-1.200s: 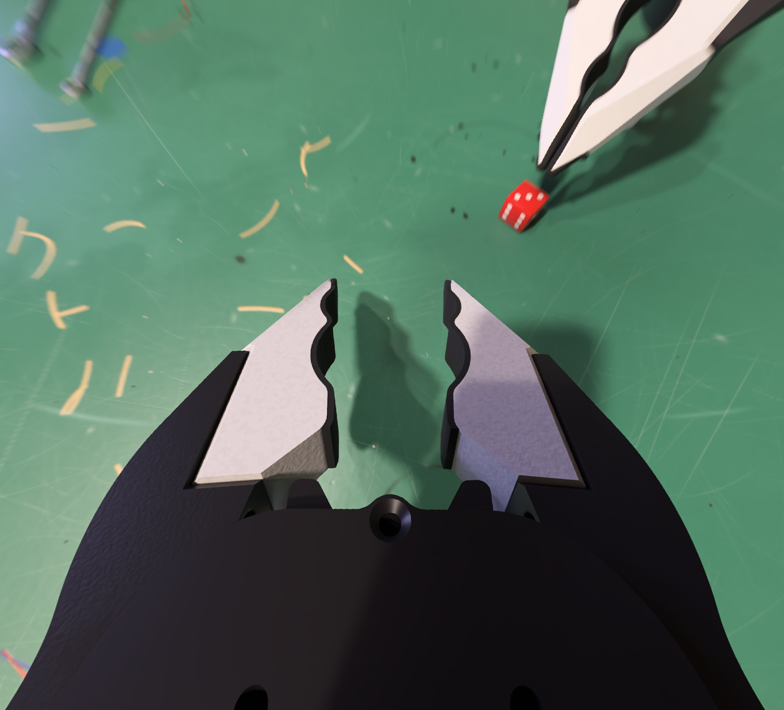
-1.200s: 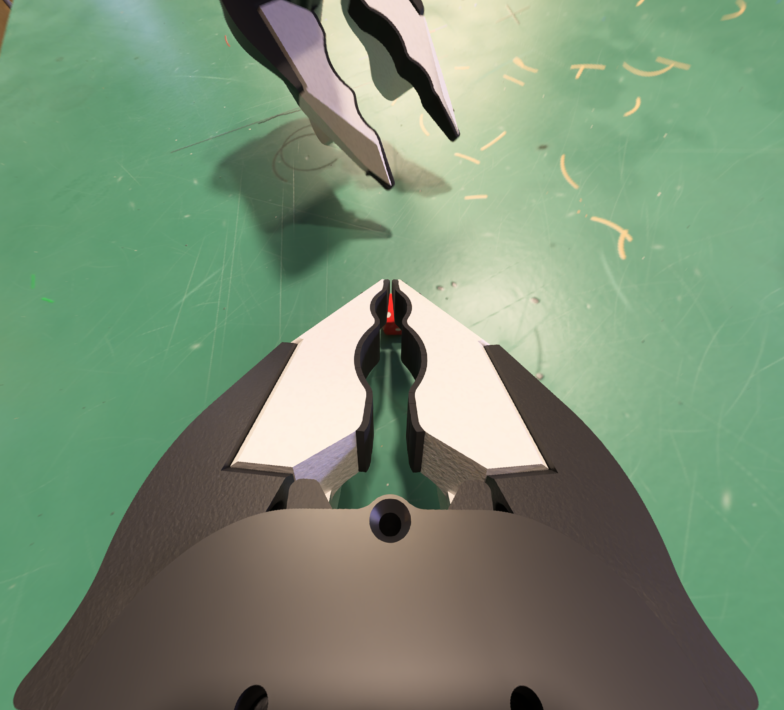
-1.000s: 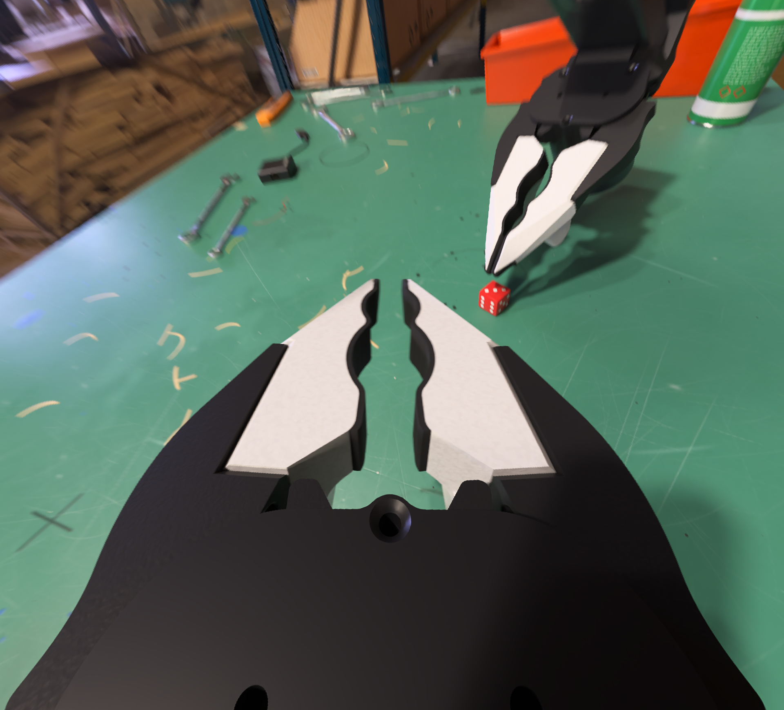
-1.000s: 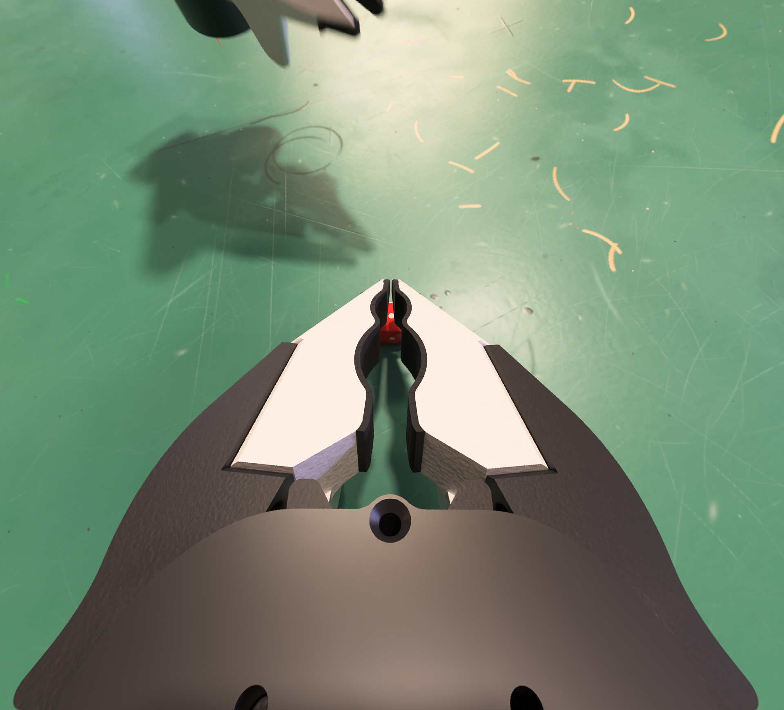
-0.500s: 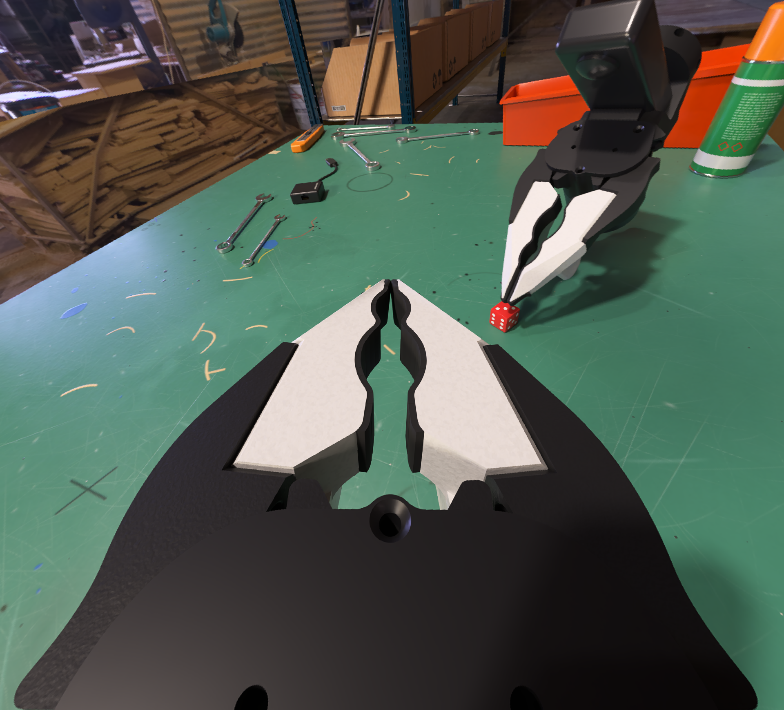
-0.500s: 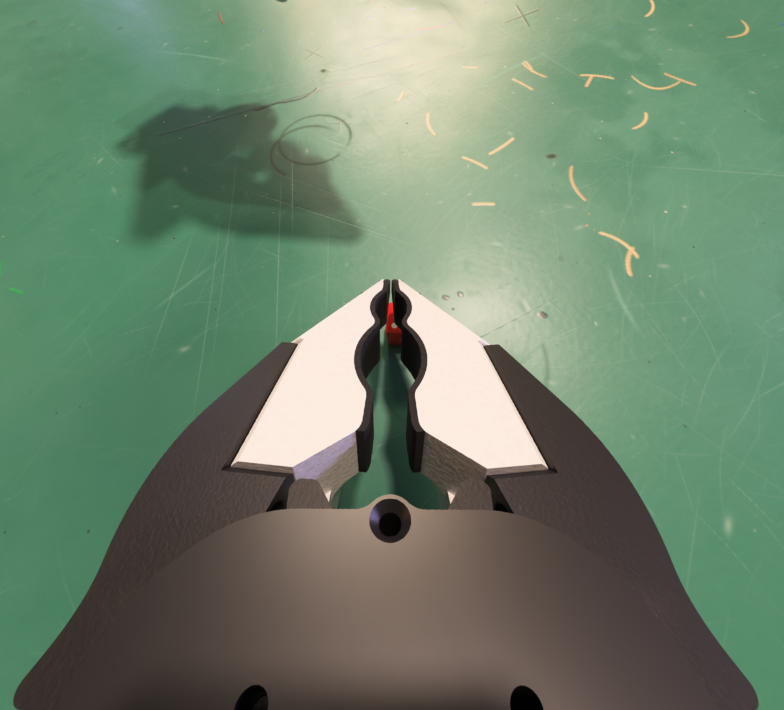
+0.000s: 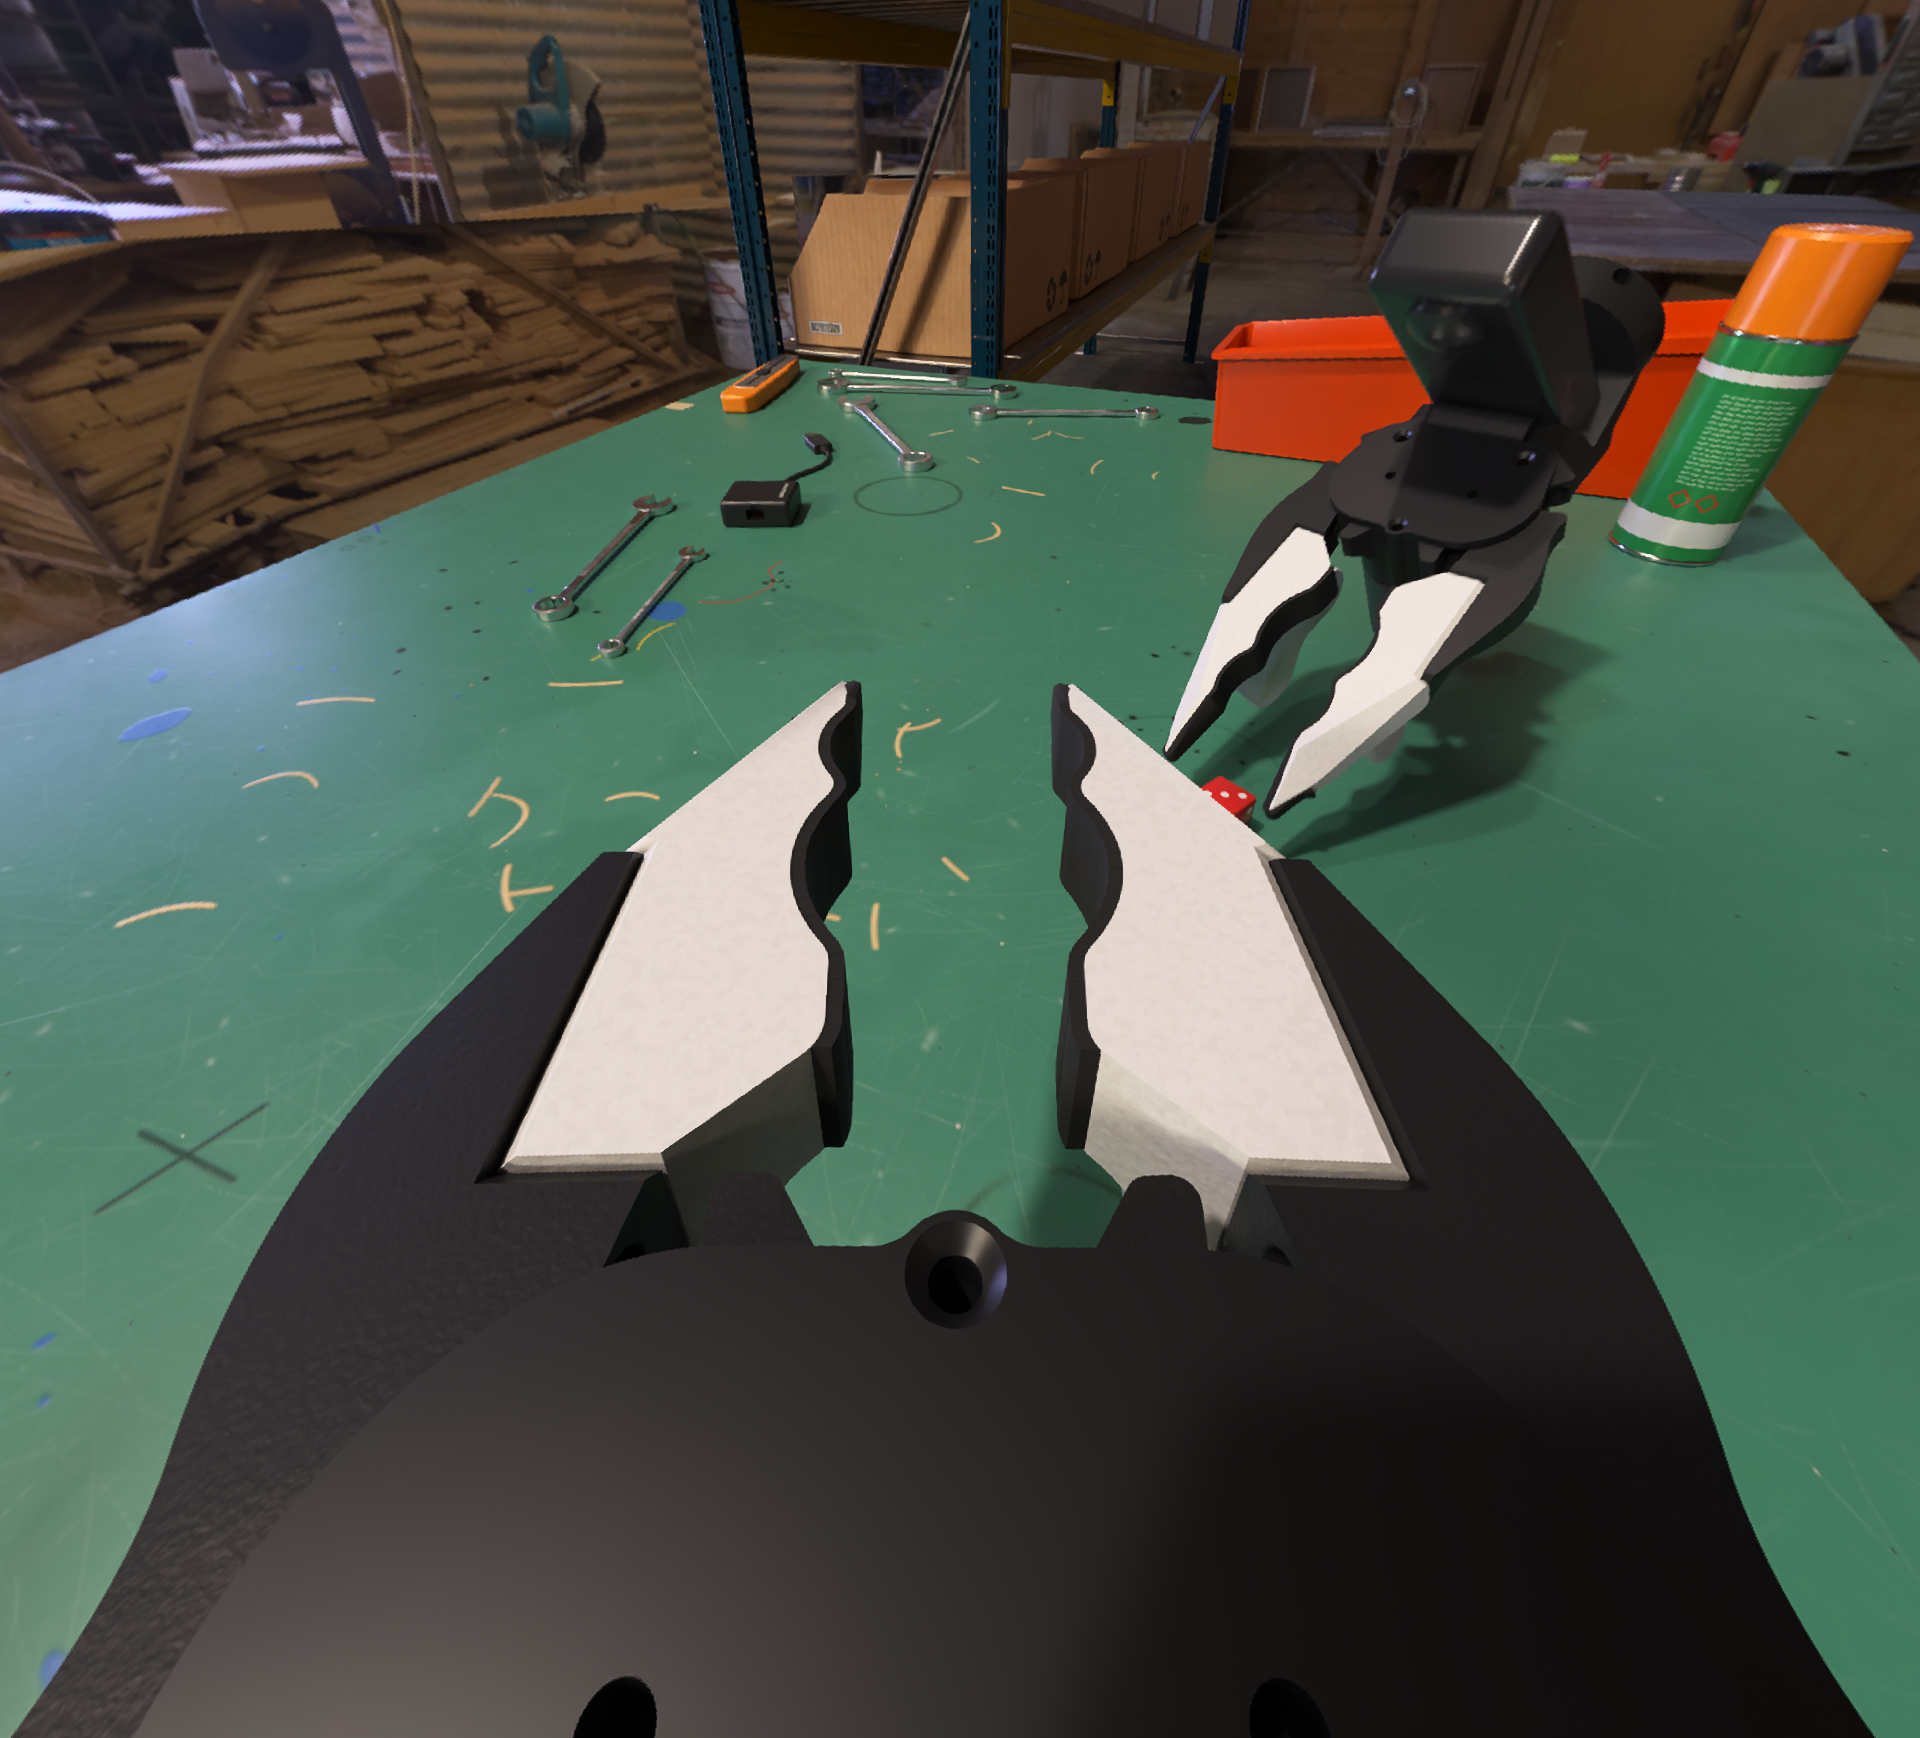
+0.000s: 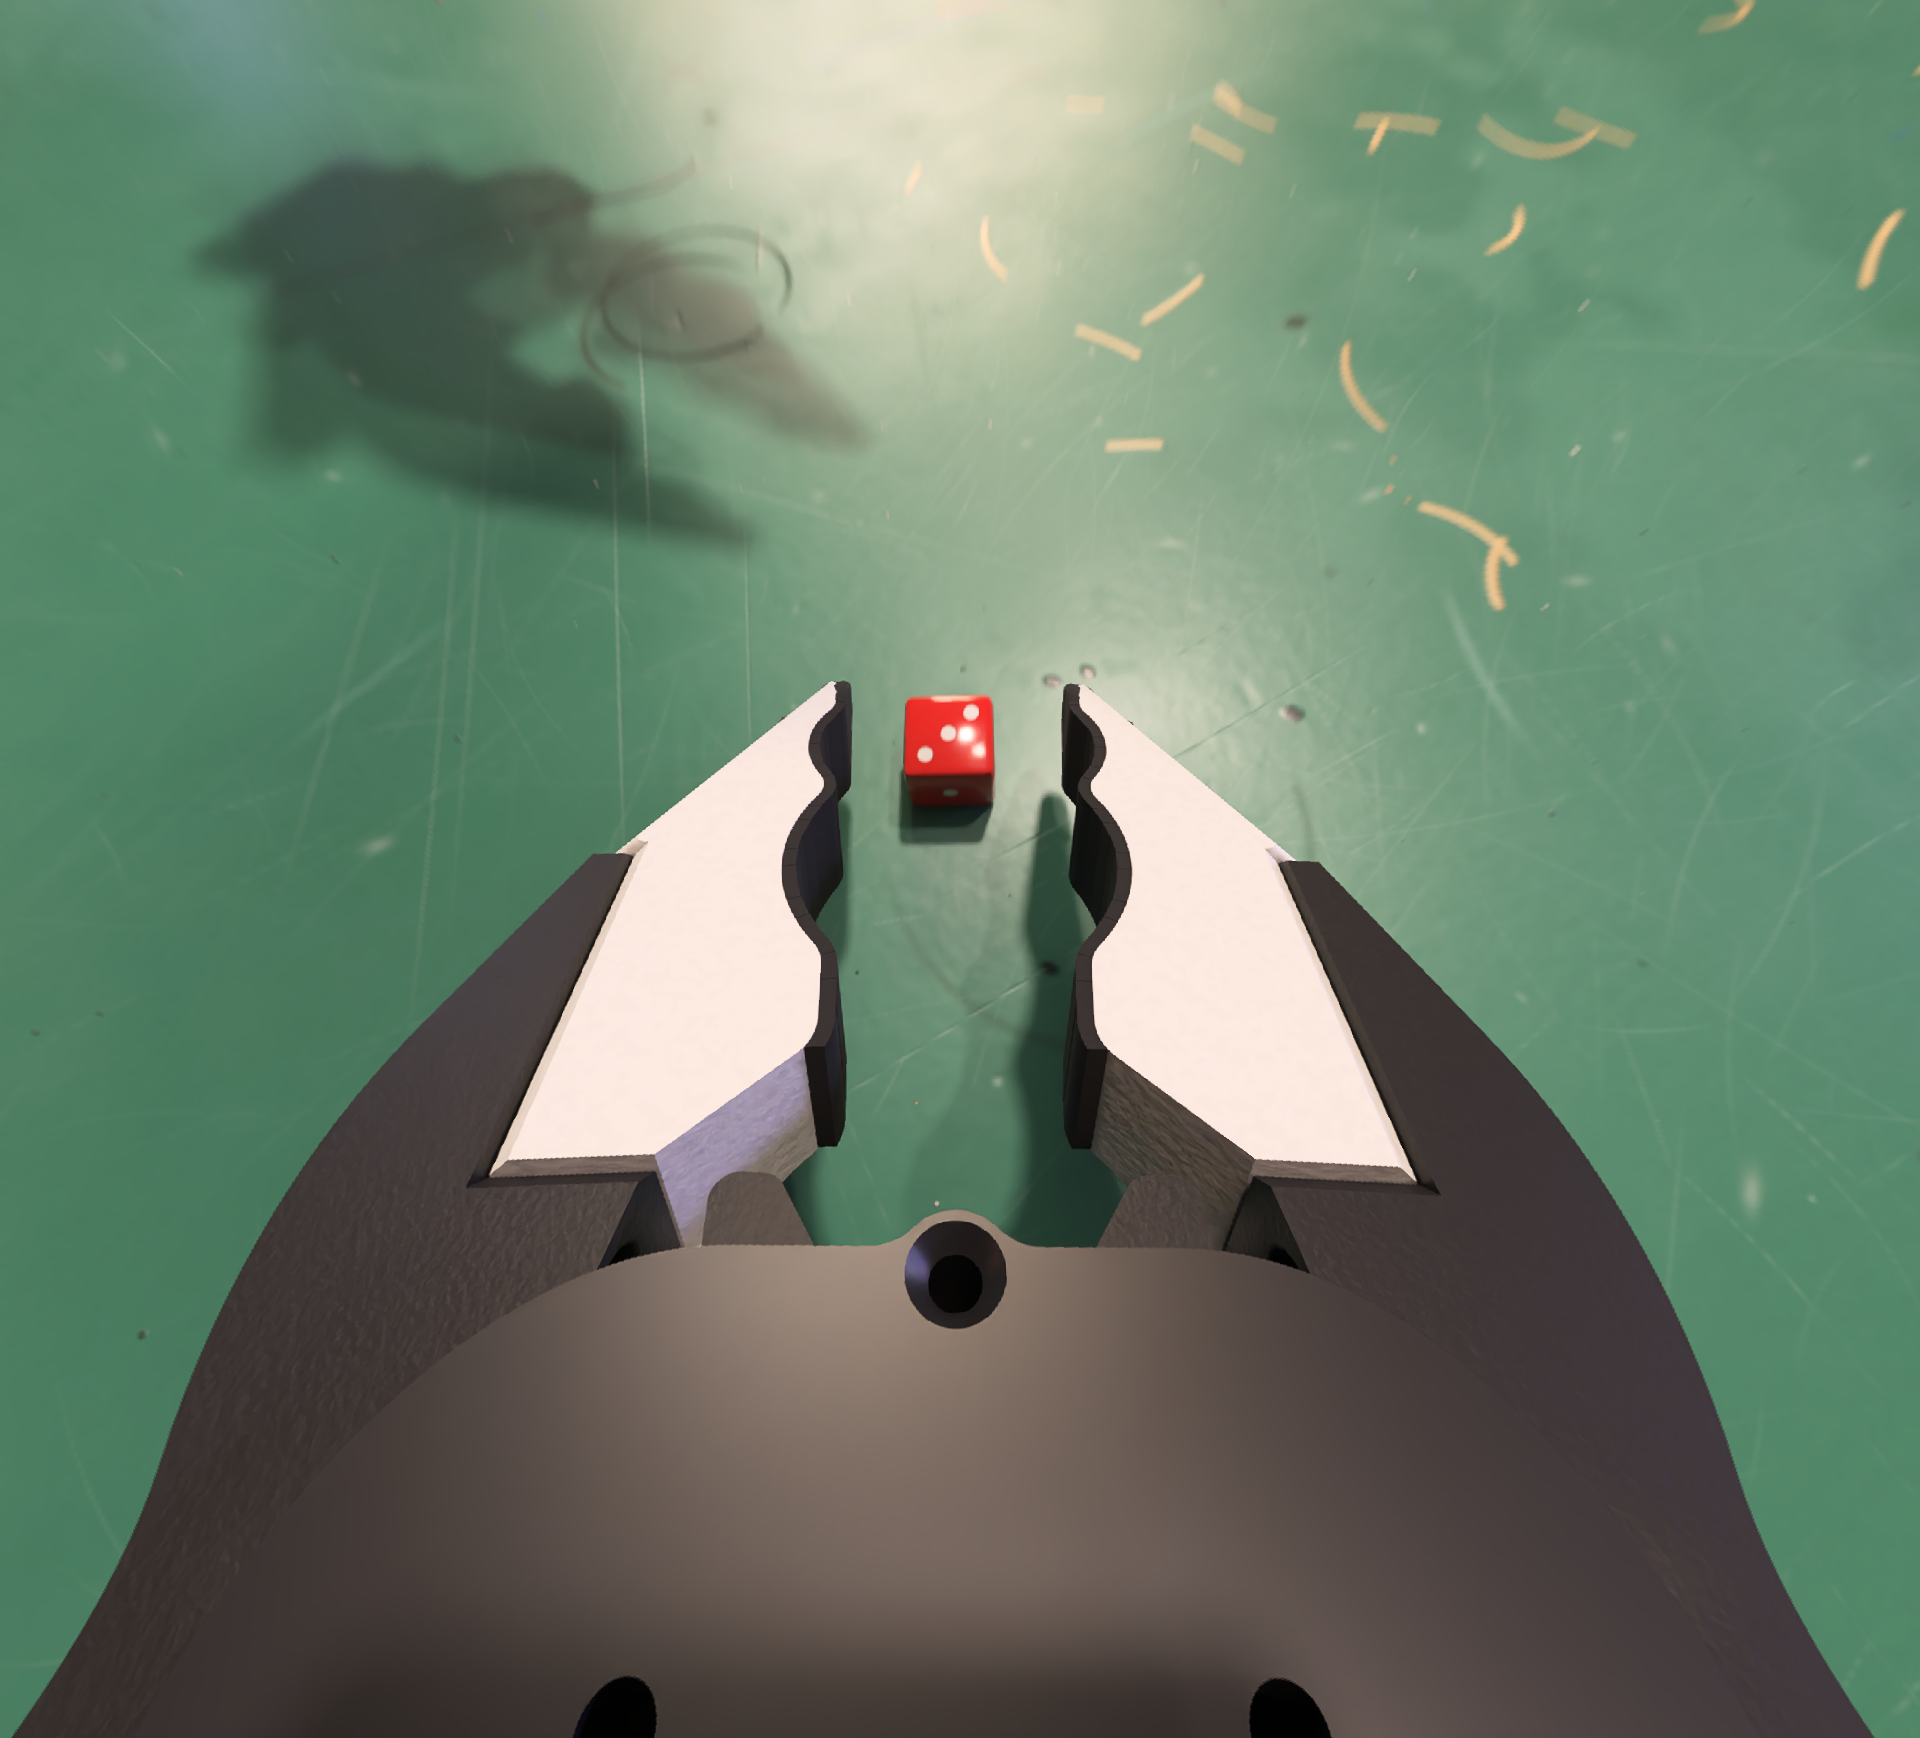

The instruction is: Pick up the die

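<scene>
A small red die [image 8: 948, 748] with white pips lies on the green table [image 8: 1558, 857]. My right gripper [image 8: 956, 691] is open and empty, with the die between its two fingertips and touching neither. In the left wrist view the die [image 7: 1228, 799] is partly hidden behind my own right finger, and the right gripper [image 7: 1226, 779] stands over it with its tips either side. My left gripper [image 7: 956, 696] is open and empty, above the table to the left of the die.
Several wrenches [image 7: 603, 561] and a small black box [image 7: 762, 504] lie at the far left. An orange bin [image 7: 1309, 384] and a green spray can [image 7: 1756, 400] stand at the back right. Wood shavings [image 8: 1465, 535] are scattered about.
Both grippers have opened from shut. The right gripper's tips now straddle the die, which is in full view between them. The left gripper has shifted, hiding part of the die.
</scene>
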Controlling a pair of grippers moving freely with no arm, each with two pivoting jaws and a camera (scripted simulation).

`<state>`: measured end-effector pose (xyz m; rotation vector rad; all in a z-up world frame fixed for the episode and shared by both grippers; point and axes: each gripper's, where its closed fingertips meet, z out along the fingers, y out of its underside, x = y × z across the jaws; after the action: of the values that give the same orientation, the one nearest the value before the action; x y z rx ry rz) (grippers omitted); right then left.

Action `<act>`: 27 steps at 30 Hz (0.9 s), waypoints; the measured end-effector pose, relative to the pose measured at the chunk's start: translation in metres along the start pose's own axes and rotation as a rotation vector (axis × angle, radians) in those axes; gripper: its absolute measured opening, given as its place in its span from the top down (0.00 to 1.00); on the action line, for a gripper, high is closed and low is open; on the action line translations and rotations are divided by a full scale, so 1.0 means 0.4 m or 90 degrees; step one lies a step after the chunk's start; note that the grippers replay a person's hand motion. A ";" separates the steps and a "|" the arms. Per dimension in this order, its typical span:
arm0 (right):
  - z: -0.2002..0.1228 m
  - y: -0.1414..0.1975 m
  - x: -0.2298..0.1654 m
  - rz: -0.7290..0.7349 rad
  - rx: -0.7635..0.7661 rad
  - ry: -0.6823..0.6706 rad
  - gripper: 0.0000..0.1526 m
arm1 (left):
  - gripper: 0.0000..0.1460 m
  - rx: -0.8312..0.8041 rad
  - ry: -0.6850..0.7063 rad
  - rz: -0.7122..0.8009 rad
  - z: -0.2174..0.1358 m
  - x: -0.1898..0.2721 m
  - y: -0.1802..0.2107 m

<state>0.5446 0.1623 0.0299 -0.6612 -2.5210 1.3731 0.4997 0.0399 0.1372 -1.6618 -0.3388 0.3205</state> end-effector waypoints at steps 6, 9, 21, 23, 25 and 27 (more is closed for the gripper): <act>0.028 0.036 -0.003 -0.026 -0.076 0.009 0.83 | 0.78 -0.007 0.003 -0.006 -0.024 -0.011 0.019; 0.028 0.031 0.002 -0.053 -0.079 0.028 0.88 | 0.78 -0.016 0.003 0.006 -0.025 -0.018 0.030; -0.009 -0.078 0.088 -0.123 0.031 0.162 0.88 | 0.76 0.024 0.000 0.026 -0.042 -0.039 -0.031; -0.030 -0.101 0.103 -0.127 0.057 0.196 0.88 | 0.75 0.034 0.001 0.025 -0.065 -0.032 -0.055; -0.061 -0.130 0.113 -0.133 0.098 0.236 0.88 | 0.73 0.049 0.001 0.031 -0.098 -0.024 -0.091; -0.095 -0.159 0.123 -0.134 0.148 0.275 0.88 | 0.72 0.066 -0.007 0.045 -0.134 -0.020 -0.134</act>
<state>0.4969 0.1840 0.1017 -0.5555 -1.9964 1.2618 0.5121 -0.0064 0.1966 -1.5724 -0.2678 0.3934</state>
